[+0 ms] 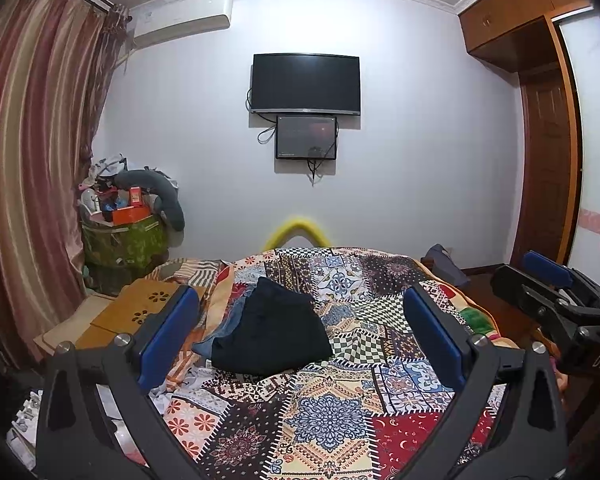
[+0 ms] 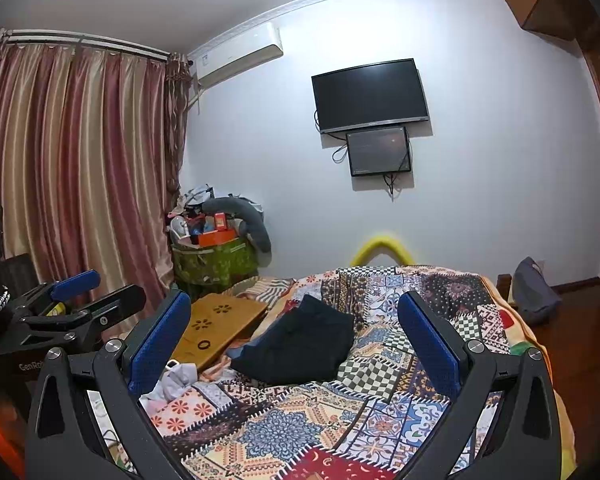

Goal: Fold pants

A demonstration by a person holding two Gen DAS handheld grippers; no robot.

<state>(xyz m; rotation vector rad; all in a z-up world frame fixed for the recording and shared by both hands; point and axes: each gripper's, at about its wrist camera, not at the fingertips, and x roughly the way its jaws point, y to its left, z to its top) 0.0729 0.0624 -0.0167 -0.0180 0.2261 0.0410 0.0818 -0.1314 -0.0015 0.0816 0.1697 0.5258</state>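
Dark folded pants (image 1: pixel 274 330) lie in a neat stack on the patchwork bedspread (image 1: pixel 340 412), on top of a blue garment (image 1: pixel 224 328). They also show in the right wrist view (image 2: pixel 300 344). My left gripper (image 1: pixel 300 330) is open and empty, held above the bed short of the pants. My right gripper (image 2: pixel 296 334) is open and empty, also held back from the pants. Each gripper shows at the edge of the other's view: the right one (image 1: pixel 548 296) and the left one (image 2: pixel 80 300).
A wooden lap tray (image 2: pixel 220 320) lies on the bed left of the pants, with crumpled white cloth (image 2: pixel 176 380) near it. A cluttered green bin (image 2: pixel 216 260) stands by the curtain. A dark bag (image 2: pixel 534 292) sits right of the bed.
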